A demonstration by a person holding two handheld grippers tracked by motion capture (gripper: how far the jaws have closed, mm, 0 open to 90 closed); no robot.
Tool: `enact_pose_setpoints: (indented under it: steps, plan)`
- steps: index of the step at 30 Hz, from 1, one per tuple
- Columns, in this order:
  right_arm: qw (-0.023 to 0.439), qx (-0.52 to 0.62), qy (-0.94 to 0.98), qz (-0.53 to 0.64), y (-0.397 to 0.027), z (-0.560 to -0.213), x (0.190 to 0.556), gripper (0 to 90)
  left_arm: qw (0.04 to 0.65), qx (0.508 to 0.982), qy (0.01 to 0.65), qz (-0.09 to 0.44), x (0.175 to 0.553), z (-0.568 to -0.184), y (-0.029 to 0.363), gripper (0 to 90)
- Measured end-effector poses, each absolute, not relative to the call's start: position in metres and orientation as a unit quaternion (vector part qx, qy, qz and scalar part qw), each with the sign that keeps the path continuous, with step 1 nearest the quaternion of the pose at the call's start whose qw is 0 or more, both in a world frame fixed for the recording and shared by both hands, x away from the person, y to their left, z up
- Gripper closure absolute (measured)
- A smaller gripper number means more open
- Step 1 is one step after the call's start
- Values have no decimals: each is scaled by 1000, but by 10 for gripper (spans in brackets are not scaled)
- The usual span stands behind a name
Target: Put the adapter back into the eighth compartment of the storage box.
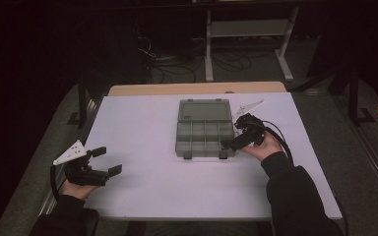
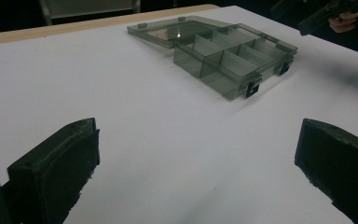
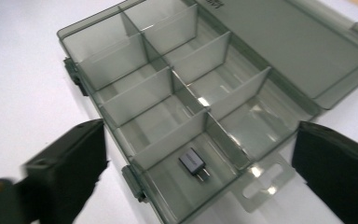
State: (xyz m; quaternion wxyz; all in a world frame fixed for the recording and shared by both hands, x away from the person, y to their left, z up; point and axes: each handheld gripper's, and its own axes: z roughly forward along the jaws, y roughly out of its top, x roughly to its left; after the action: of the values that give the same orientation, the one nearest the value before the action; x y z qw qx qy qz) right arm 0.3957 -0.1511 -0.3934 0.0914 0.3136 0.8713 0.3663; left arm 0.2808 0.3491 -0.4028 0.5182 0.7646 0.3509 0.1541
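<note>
An open grey box (image 1: 205, 129) with 8 compartments sits just past the middle of the white table (image 1: 142, 187), lid laid flat toward the far edge, and a small grey adapter (image 3: 194, 164) lies alone in the front compartment at the box's right end. The right gripper (image 1: 231, 142) hovers at that front right corner, jaws spread wide with nothing gripped, the adapter lying loose below the gap. The left gripper (image 1: 109, 161) waits near the table's front left corner, well apart from the box, jaws wide and empty.
</note>
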Motion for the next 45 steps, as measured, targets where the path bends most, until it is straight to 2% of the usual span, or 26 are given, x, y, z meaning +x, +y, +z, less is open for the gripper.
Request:
enact_pose_setpoints:
  steps: [5, 25, 45]
  plan:
    - [107, 314, 863, 381, -158, -389, 388, 0, 519, 765, 350, 154, 281, -403, 349, 0]
    - [116, 319, 843, 418, -177, -381, 362, 0, 517, 766, 349, 155, 282, -403, 348, 0]
    - [122, 333, 827, 435, -198, -389, 341, 0, 518, 765, 350, 155, 282, -402, 348, 0]
